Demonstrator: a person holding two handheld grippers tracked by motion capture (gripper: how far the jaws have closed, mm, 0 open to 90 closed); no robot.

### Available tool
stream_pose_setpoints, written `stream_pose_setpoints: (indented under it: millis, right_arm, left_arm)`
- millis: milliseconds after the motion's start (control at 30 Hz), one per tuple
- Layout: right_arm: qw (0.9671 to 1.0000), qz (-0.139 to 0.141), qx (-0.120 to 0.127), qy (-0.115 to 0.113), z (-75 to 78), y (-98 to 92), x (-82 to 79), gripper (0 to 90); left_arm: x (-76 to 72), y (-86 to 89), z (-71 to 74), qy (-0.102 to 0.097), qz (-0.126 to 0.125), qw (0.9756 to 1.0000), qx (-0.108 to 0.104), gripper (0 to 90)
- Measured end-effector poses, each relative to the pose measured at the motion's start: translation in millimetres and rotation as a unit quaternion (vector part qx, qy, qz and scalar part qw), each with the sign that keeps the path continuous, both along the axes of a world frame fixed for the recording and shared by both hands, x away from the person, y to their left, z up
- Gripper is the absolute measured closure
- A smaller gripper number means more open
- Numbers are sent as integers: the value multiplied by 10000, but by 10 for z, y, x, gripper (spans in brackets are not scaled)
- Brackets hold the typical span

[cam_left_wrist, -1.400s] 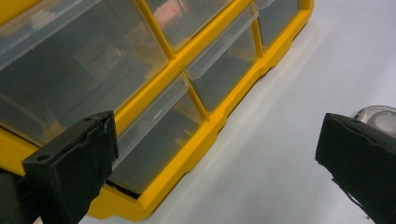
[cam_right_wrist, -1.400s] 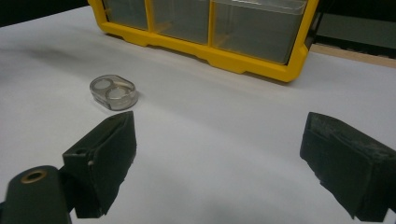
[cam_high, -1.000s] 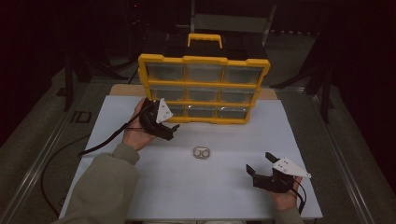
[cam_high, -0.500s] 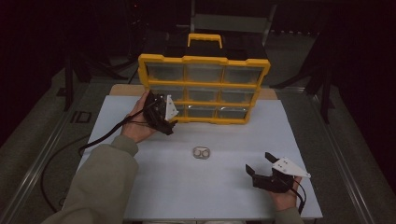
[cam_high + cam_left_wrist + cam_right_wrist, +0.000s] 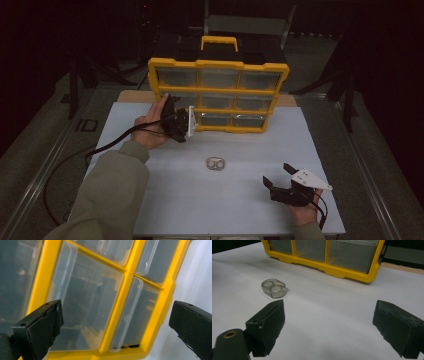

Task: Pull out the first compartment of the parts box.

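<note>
Organizer cabinet (image 5: 218, 95): glossy yellow plastic frame, smooth moulded edges; handle (image 5: 219, 42) same yellow plastic. Drawers (image 5: 85, 305) are clear plastic, smooth, with faint glare on the rims. Small case (image 5: 274, 288) on the table: clear, slightly smoky plastic, glossy. Table top (image 5: 240, 200) looks like a matt white sheet, smooth, low sheen; a strip of bare wood (image 5: 134, 96) shows at its far edge. Left gripper (image 5: 116, 322) and right gripper (image 5: 329, 327): matt black plastic jaws, pad faces slightly rough and scuffed; brass-looking insert in the right one's body. Cable (image 5: 107, 147) black, rubbery. Sleeve (image 5: 107, 200) is matt olive cloth.
</note>
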State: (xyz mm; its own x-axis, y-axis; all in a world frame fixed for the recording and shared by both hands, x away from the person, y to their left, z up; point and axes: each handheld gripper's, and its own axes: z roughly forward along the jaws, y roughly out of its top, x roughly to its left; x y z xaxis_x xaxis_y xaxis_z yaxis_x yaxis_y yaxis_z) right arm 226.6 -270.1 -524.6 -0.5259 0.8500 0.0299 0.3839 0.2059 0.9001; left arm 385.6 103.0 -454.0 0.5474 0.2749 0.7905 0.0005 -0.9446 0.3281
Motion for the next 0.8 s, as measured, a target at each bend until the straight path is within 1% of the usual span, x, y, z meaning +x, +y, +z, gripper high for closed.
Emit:
stream_pose_setpoints:
  millis: [33,67,100,133,167,200,233,267,300,333,367,467,633,667,700,800]
  right_arm:
    - [10000,-5,3,-1,0,-1,0,107]
    - [10000,-4,6,-3,1,-2,-1,107]
    - [10000,-5,7,-3,1,-2,-1,107]
    - [10000,-3,7,-2,1,-2,-1,107]
    - [10000,-5,4,1,0,-2,-1,107]
    - [10000,-4,1,-3,0,-1,-1,107]
    - [10000,-7,2,-4,0,0,-1,107]
    - [10000,-5,5,-4,0,-2,-1,107]
    - [10000,-7,6,-2,0,-3,0,107]
    - [10000,-9,9,-1,0,-3,-1,107]
    - [10000,-9,9,-1,0,-3,-1,107]
    - [10000,-9,-1,-10,0,0,-2,107]
    - [10000,-11,5,-8,0,-2,-2,107]
    - [10000,-11,5,-8,0,-2,-2,107]
    - [10000,-10,2,-9,0,-1,-2,107]
    - [10000,-7,6,-13,1,-2,-2,107]
  left_arm:
    - [6,5,6,-43,23,10000,-34,3]
    - [6,5,6,-43,23,10000,-34,3]
    - [20,25,17,-138,78,9999,-2,3]
    - [24,33,21,-184,98,9998,57,3]
    - [24,33,21,-184,98,9998,57,3]
    - [28,39,26,-247,117,9995,141,3]
    - [20,39,45,-384,115,9989,261,3]
    - [20,39,45,-384,115,9989,261,3]
    - [12,36,58,-442,91,9985,297,3]
    - [-1,35,93,-579,63,9975,405,3]
    - [-1,35,93,-579,63,9975,405,3]
    - [6,61,152,-677,106,9969,393,3]
    - [12,73,230,-963,127,9936,572,3]
    - [12,73,230,-963,127,9936,572,3]
    - [18,86,271,-1112,133,9919,596,3]
    - [32,105,325,-1255,163,9894,714,3]
